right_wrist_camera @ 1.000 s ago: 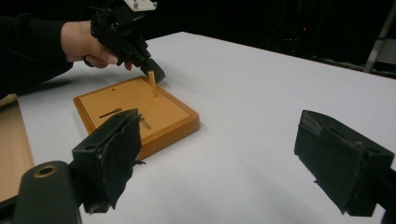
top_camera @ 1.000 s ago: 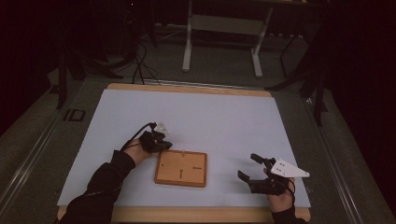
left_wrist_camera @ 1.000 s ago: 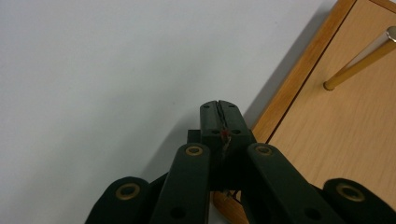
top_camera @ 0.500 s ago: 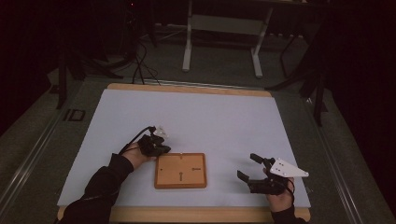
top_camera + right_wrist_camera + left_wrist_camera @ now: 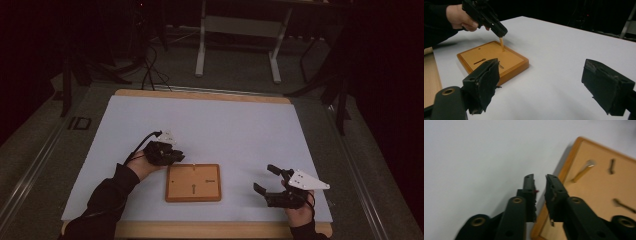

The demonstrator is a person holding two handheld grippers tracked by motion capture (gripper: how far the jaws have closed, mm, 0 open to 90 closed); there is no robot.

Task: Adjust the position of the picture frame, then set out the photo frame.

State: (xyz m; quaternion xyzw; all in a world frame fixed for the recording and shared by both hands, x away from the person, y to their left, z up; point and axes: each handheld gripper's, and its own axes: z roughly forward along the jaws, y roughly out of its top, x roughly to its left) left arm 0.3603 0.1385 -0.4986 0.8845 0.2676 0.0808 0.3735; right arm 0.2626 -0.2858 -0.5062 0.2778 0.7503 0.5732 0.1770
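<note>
A square wooden board (image 5: pixel 200 189) with shallow slots lies at the table's near middle. A wooden peg (image 5: pixel 502 45) stands upright near the board's far left corner; in the left gripper view the peg (image 5: pixel 582 171) leans to the right of the jaws. My left gripper (image 5: pixel 178 158) hovers at that corner, its tip (image 5: pixel 500 33) just over the peg's top. Its jaws (image 5: pixel 539 178) have just been opening and now stand a narrow gap apart with nothing between them. My right gripper (image 5: pixel 263 178) rests to the right of the board, wide open (image 5: pixel 540 67) and empty.
The board sits on a white mat (image 5: pixel 225 125) over a wood-edged table (image 5: pixel 200 95). Grooves (image 5: pixel 624 205) mark the board's face. Dark floor, cables and a metal stand's legs (image 5: pixel 201 55) lie beyond the far edge.
The left gripper has barely shifted at the board's far left corner. The right gripper and the board have kept still.
</note>
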